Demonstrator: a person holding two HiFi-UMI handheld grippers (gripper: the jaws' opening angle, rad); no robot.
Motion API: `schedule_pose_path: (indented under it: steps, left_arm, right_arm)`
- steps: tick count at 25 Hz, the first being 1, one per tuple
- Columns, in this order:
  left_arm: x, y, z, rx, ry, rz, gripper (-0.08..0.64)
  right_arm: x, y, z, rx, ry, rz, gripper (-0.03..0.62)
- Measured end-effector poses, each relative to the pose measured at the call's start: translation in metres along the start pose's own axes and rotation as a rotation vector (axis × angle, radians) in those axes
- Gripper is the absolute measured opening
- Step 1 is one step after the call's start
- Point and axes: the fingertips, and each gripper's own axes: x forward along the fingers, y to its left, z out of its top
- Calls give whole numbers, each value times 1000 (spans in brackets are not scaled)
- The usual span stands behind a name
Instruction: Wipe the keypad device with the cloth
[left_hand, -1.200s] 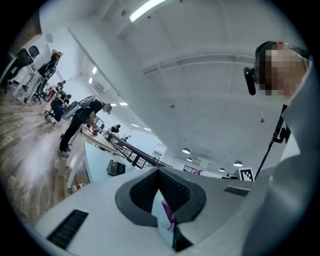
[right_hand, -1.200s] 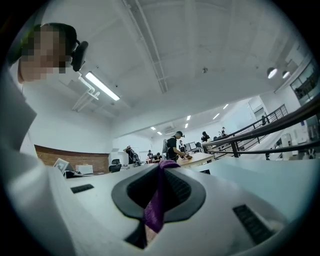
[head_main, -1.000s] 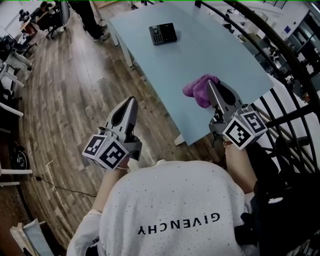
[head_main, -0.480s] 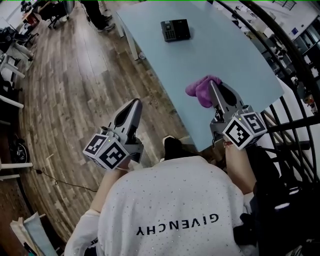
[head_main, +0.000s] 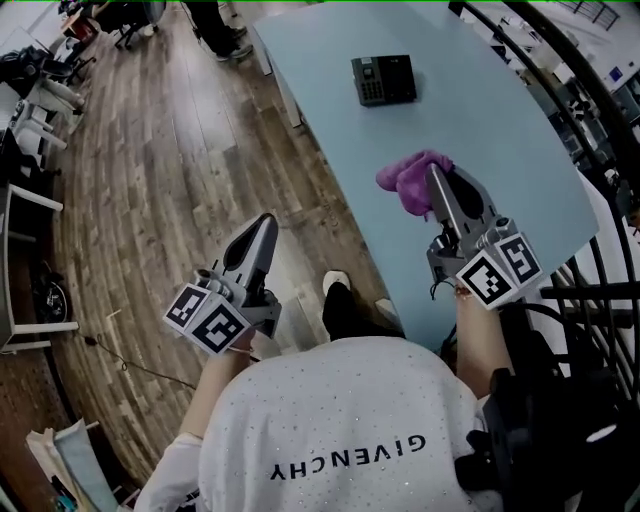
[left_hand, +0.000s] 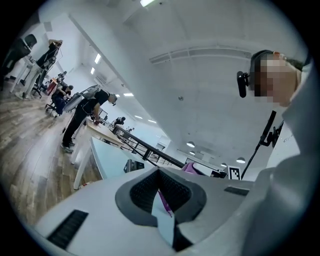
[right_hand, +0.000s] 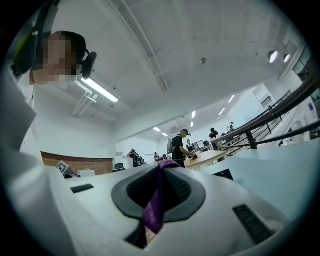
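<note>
- Currently the right tool has its jaws clamped on the purple cloth. The fabric is pinched between the pads, and a bunch sticks out past the tip.
- Left tool: jaws together bar a thin slit, nothing held.
- In the head view, the right tool and cloth are over the near part of the light-blue table. Whether the cloth touches the surface cannot be told.
- The left tool is off the table, over the wooden floor, left of the table edge and well apart from the right tool.
- The keypad device lies flat on the far part of the table, well apart from the cloth.
- The person's white top fills the bottom, with a dark shoe on the floor between the tools and a black railing at right.
</note>
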Motion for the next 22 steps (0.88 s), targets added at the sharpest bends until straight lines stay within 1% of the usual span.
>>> schedule_pose_path:
  steps: [2,3,7,11,14,17,20,22]
  left_arm:
    - [13,22,6,16,16,15,0]
    - [23,31,8,11,21,15,0]
    - [79,58,11,-14,14,-25,0]
    - [125,83,0,-41,98,-45,0]
    - [155,93,-8,-49,165,-80,0]
    - [185,98,-9,-21,212,-123,0]
    - [211,98,1,23,230,-163,0]
    - [228,103,4,44,236,-168,0]
  right_arm:
    - [23,-16,-16,0,18,-10,23]
    - [34,-27,-23,-6,33,-22,23]
    - [75,-75,-38,-52,88,-58,23]
    - [100,-105,-46,-22,83,-87,23]
    - [112,-116,-44,-6,57,-73,23]
    - [129,-123,-40,-14,33,-44,23]
    - [145,-125,-33,-36,19,-31,23]
    - [156,-129,-32,-51,14,-30,23]
